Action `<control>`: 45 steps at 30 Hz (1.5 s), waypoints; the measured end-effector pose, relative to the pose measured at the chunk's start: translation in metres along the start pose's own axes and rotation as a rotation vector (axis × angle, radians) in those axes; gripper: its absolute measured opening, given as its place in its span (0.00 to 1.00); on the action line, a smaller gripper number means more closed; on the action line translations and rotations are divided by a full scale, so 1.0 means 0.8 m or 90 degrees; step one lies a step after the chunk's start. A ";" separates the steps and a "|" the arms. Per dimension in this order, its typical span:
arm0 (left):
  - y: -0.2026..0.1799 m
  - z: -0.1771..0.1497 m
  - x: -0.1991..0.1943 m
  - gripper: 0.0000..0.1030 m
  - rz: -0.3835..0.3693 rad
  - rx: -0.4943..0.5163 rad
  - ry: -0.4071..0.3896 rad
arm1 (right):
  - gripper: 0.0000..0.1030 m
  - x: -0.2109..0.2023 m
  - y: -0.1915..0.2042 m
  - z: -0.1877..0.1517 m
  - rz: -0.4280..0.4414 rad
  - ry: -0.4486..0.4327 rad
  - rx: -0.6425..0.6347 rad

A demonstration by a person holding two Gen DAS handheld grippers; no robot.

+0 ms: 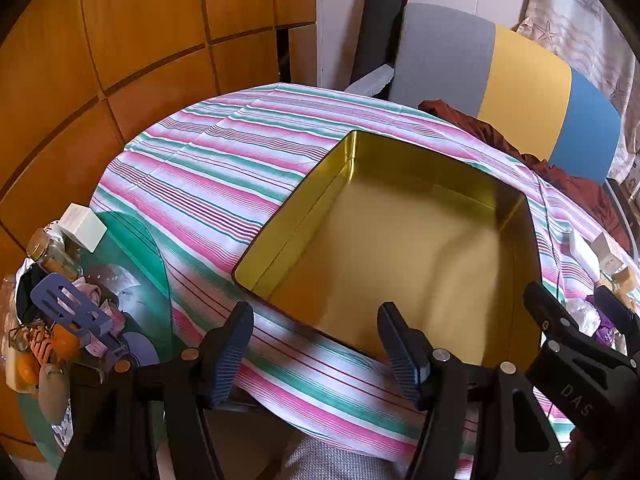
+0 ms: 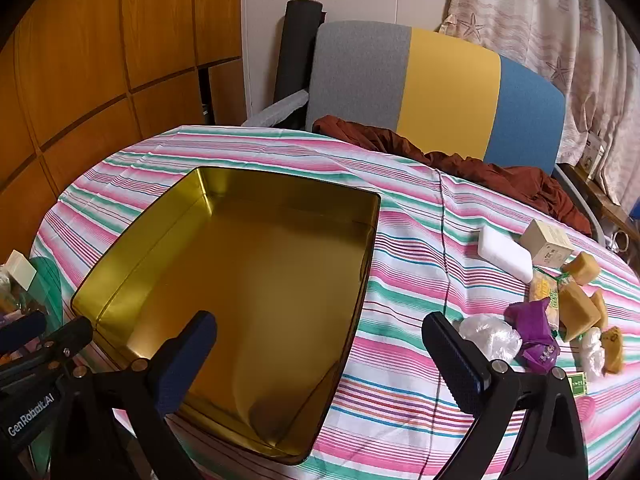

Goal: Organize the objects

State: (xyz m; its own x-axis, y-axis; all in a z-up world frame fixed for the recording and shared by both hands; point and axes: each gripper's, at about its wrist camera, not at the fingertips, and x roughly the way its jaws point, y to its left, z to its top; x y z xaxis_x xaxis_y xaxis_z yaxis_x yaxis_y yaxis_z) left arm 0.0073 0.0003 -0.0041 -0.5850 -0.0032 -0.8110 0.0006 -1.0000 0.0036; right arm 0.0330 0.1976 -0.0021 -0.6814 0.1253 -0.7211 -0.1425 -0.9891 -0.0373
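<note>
Gold tin sits empty mid-frame on the striped bench, both grippers' fingers apart holding nothing, so I'd swing the right gripper to the snack pile at right and grab one piece squarely.

A gold tin sits open and empty on the striped tabletop, a shallow rectangle with rounded corners and a shiny inside. To its right, well apart from it, small things lie in a loose cluster: a white block lying flat, a cream box just beyond it, tan cubes, a yellow packet, a purple wrapper, and crumpled clear plastic nearest the front. Several of them touch one another.
</note>
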 end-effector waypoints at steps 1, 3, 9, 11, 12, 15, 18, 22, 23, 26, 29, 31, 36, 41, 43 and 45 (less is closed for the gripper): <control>0.000 0.000 0.000 0.64 0.000 0.000 0.000 | 1.00 0.000 0.000 0.000 0.000 0.000 0.000; 0.000 0.000 0.000 0.64 0.000 0.000 0.001 | 1.00 -0.001 -0.002 0.000 0.000 -0.002 0.001; 0.002 0.001 0.000 0.64 -0.002 -0.003 0.002 | 1.00 -0.001 -0.002 0.000 -0.001 0.000 -0.003; 0.001 0.001 -0.001 0.64 -0.001 -0.004 0.001 | 1.00 0.000 -0.003 0.001 -0.001 0.000 -0.003; 0.001 0.001 -0.001 0.64 -0.002 -0.004 0.001 | 1.00 0.000 -0.003 0.001 0.000 0.001 -0.003; 0.001 0.001 -0.001 0.64 -0.002 -0.004 0.001 | 1.00 0.000 -0.003 0.000 -0.001 0.000 -0.003; 0.000 0.001 -0.003 0.64 -0.004 -0.002 0.002 | 1.00 0.000 -0.003 -0.001 -0.002 0.001 -0.004; -0.001 0.000 -0.004 0.64 -0.004 0.000 0.000 | 1.00 0.002 -0.003 -0.002 0.001 0.005 -0.007; -0.001 0.000 -0.004 0.64 -0.004 0.001 0.000 | 1.00 0.002 -0.003 -0.002 0.001 0.005 -0.007; -0.002 0.000 -0.004 0.64 -0.004 0.001 0.001 | 1.00 0.001 -0.002 -0.003 0.000 0.004 -0.009; -0.003 0.000 -0.003 0.64 -0.005 0.002 0.000 | 1.00 0.000 -0.002 -0.003 0.001 0.002 -0.009; -0.003 -0.001 -0.003 0.64 -0.005 0.003 0.002 | 1.00 -0.002 -0.006 -0.003 0.007 -0.006 -0.003; -0.008 -0.003 -0.003 0.64 -0.006 0.006 0.004 | 1.00 -0.010 -0.014 -0.002 0.017 -0.022 0.008; -0.013 -0.005 -0.004 0.64 -0.004 0.013 0.001 | 1.00 -0.012 -0.022 -0.004 0.017 -0.023 0.007; -0.015 -0.006 -0.005 0.64 -0.004 0.015 -0.001 | 1.00 -0.013 -0.023 -0.005 0.018 -0.022 0.006; -0.017 -0.007 -0.007 0.64 -0.005 0.017 -0.004 | 1.00 -0.014 -0.025 -0.006 0.015 -0.022 0.006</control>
State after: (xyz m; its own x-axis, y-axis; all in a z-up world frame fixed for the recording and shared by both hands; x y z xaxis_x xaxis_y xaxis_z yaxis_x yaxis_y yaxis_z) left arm 0.0148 0.0137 -0.0030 -0.5902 0.0047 -0.8072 -0.0255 -0.9996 0.0128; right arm 0.0470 0.2156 0.0030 -0.7091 0.1054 -0.6972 -0.1328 -0.9910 -0.0147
